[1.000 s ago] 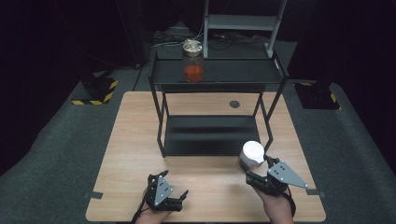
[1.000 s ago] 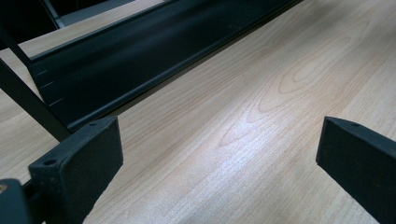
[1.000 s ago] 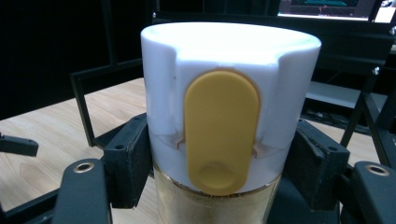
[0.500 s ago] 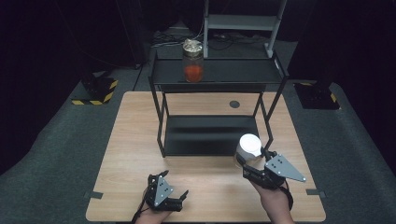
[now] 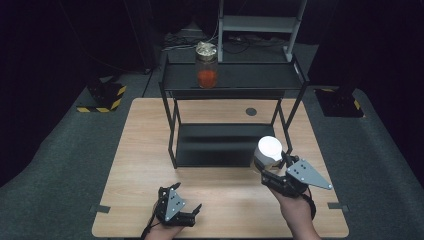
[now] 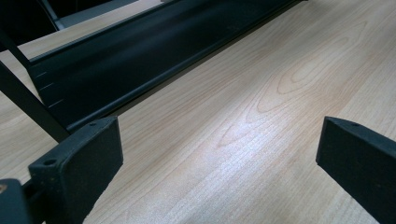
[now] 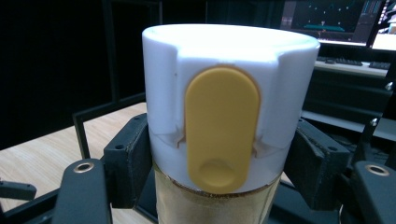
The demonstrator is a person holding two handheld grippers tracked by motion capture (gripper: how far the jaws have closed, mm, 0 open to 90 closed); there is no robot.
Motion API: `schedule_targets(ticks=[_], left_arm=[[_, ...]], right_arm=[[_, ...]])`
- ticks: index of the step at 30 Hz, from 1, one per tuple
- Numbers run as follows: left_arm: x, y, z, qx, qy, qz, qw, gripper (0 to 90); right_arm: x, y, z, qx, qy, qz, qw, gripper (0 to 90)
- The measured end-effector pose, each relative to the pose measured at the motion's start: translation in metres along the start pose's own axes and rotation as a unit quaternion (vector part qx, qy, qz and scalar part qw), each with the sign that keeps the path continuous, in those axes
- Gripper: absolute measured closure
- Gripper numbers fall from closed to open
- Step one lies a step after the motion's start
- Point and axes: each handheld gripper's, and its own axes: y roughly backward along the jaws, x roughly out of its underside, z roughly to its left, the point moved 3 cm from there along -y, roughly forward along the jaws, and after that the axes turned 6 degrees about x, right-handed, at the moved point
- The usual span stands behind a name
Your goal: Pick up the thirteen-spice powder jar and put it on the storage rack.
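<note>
My right gripper [image 5: 270,167] is shut on a jar with a white cap [image 5: 269,150], held upright above the table just in front of the black rack's lower shelf [image 5: 220,145]. In the right gripper view the white cap [image 7: 224,107] carries a yellow flip tab, tan contents show below it, and both black pads [image 7: 128,158] press on its sides. My left gripper [image 5: 192,212] rests open near the table's front edge. Its jaws stand wide apart over bare wood [image 6: 224,154]. A glass jar with red contents [image 5: 206,65] stands on the rack's top shelf.
The black two-tier metal rack [image 5: 232,80] takes up the middle and back of the wooden table [image 5: 145,150]. Its front legs and lower shelf edge [image 6: 116,70] lie close ahead of the left gripper. A small dark disc [image 5: 251,111] lies on the table behind the rack.
My right gripper has lifted the white-capped jar and carried it slightly left, toward the rack's lower shelf. The left gripper has stayed put.
</note>
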Motion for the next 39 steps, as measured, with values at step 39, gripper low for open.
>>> schedule_targets(ticks=[39], left_arm=[[0.0, 0.002, 0.002, 0.005, 0.008, -0.006, 0.9999, 0.7]], right_arm=[[-0.064, -0.013, -0.018, 0.011, 0.017, -0.043, 0.9989, 29.7]])
